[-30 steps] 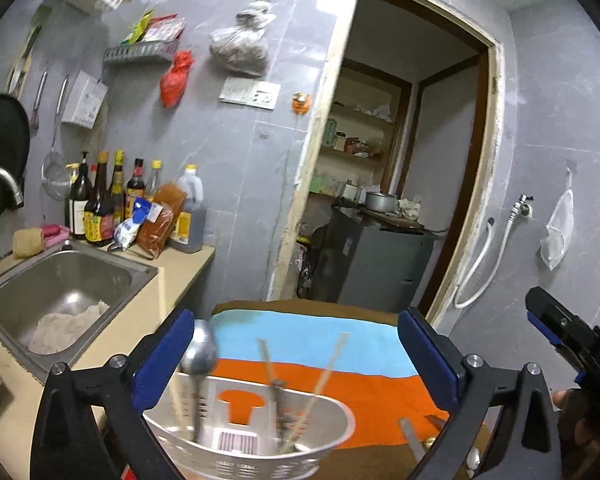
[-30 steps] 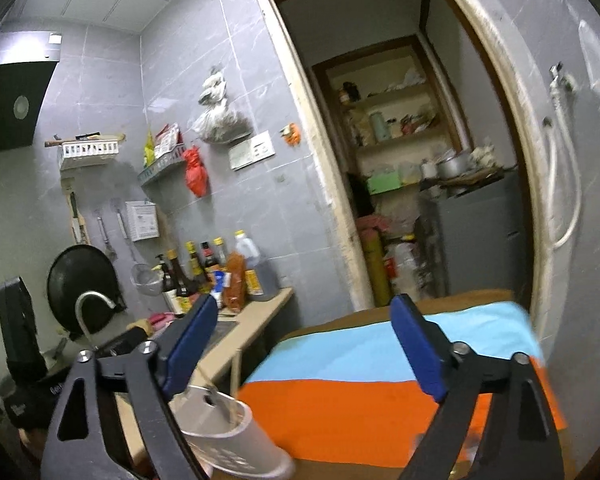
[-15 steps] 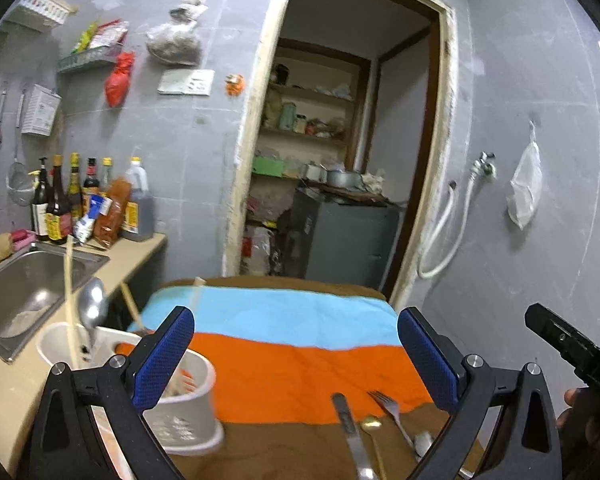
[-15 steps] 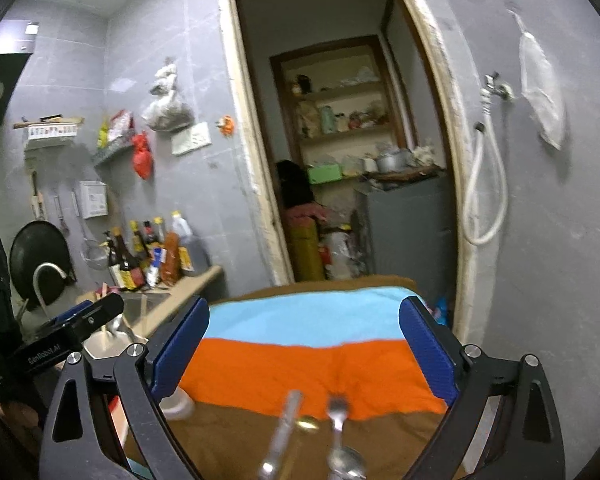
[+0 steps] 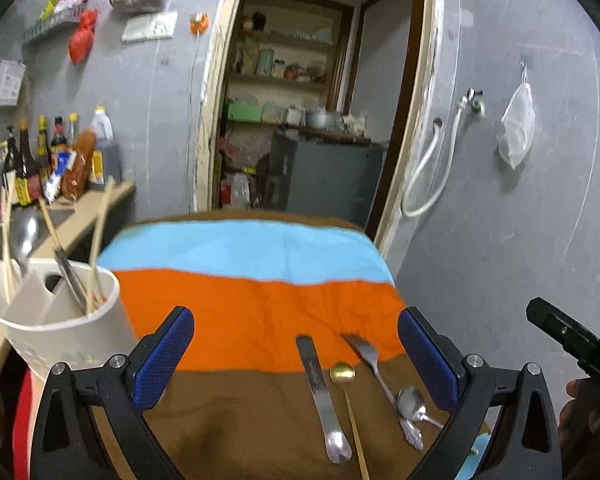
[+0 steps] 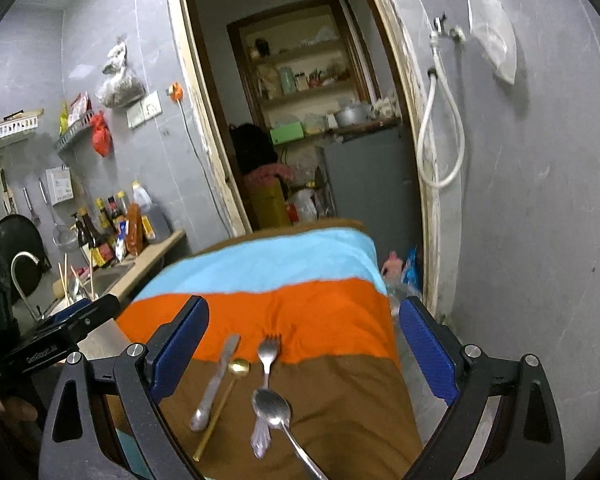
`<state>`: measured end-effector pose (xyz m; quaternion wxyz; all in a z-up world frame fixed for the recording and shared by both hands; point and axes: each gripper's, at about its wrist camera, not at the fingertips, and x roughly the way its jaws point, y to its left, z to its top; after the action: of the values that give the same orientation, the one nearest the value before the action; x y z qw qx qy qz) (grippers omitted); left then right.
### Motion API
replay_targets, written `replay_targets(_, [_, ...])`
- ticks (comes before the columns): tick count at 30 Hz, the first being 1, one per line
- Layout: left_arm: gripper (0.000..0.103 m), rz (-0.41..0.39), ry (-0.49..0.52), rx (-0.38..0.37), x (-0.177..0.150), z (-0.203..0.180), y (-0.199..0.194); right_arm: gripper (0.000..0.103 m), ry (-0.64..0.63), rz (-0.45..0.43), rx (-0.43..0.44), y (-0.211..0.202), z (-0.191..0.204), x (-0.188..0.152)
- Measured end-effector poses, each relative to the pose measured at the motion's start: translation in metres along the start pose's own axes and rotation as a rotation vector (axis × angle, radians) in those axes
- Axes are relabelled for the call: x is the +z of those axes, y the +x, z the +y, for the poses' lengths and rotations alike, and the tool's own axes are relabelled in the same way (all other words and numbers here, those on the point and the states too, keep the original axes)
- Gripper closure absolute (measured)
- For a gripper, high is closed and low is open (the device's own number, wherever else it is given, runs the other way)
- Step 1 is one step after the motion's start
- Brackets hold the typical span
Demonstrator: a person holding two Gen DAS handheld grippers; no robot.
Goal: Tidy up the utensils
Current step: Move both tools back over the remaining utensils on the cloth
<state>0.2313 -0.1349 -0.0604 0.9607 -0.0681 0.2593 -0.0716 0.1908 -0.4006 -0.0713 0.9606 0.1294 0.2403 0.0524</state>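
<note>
On the striped cloth's brown band lie a butter knife (image 5: 320, 392) (image 6: 216, 380), a gold spoon (image 5: 343, 373) (image 6: 239, 367), a fork (image 5: 370, 364) (image 6: 269, 354) and a silver spoon (image 5: 411, 400) (image 6: 272, 404). A white utensil holder (image 5: 56, 328) stands at the cloth's left edge with chopsticks, a ladle and a knife upright inside. My left gripper (image 5: 296, 350) hovers open above the cloth, the loose utensils between its fingers' line of sight. My right gripper (image 6: 304, 342) is open too, over the same utensils. Neither holds anything.
The table under the striped cloth (image 5: 252, 304) (image 6: 308, 312) ends at a doorway (image 5: 312, 92) behind. A counter with sauce bottles (image 5: 40, 164) and a sink (image 6: 100, 280) runs along the left. A grey wall with a hose (image 6: 440, 136) is on the right.
Both views have swung right and tilted down, away from the holder toward the loose utensils, which now lie in full view. Both grippers have stayed open and empty.
</note>
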Motion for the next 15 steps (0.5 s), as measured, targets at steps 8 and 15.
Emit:
replay_targets(8, [0.001, 0.109, -0.014, -0.011, -0.013, 0.006, 0.033, 0.010, -0.058, 0.229, 0.024, 0.050, -0.008, -0.040])
replay_targets(15, [0.001, 0.178, -0.013, -0.026, -0.023, 0.011, 0.055, 0.018, -0.158, 0.380, 0.101, 0.088, 0.009, -0.073])
